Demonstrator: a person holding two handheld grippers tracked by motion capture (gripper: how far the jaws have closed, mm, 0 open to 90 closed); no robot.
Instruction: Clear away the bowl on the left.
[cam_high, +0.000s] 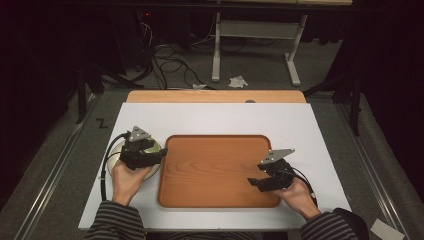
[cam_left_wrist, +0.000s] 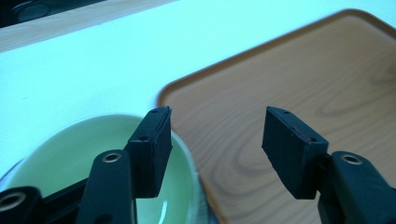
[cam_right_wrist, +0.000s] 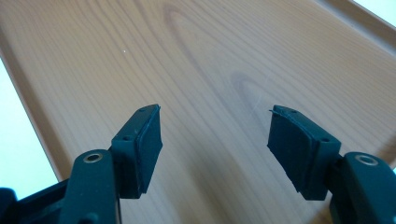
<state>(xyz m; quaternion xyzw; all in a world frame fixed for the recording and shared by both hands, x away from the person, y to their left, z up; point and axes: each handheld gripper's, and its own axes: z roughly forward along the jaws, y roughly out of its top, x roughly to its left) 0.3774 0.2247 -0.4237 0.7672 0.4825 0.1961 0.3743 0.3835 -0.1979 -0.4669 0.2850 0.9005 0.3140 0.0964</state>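
Gaping empty, both grippers' jaws: left gripper (cam_left_wrist: 215, 149) over glossy round green bowl (cam_left_wrist: 70, 158), right gripper (cam_right_wrist: 215, 149) over wood-grained rounded-rectangle tray (cam_right_wrist: 196, 60).

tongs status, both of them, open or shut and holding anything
Left tongs: open, holding nothing, one jaw over the green bowl, the other over the wooden tray.
Right tongs: open, holding nothing, above the tray.
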